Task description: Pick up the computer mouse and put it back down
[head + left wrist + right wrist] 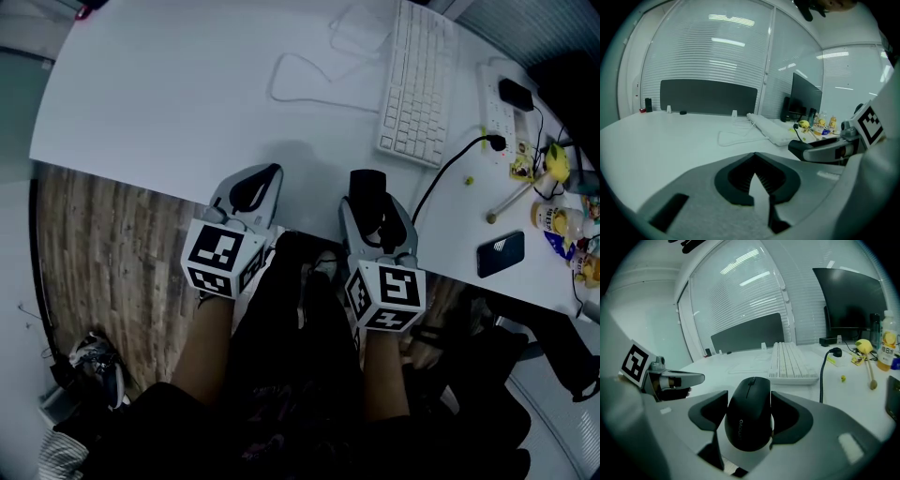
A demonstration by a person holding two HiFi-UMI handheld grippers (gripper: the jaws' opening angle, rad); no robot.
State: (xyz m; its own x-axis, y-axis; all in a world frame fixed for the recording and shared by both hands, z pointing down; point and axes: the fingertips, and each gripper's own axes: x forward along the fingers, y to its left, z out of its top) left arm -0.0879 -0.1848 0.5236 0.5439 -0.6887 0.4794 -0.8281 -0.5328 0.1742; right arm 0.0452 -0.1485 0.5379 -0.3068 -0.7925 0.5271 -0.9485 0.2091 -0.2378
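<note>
A black computer mouse [750,414] sits between the jaws of my right gripper [750,395], its sides against both dark pads, so the gripper is shut on it. In the head view the mouse [367,187] and right gripper [373,211] are over the white desk [169,103], close to its front edge. My left gripper [255,187] is beside it to the left, also over the front edge. In the left gripper view its jaws [757,161] meet at the tips with nothing between them.
A white keyboard [417,80] lies at the back right with a looped white cable [300,80] to its left. A black power cable [450,169], a dark phone [500,253] and bottles [562,225] crowd the right side. A monitor [851,301] stands behind. Wooden floor [103,253] shows below the desk edge.
</note>
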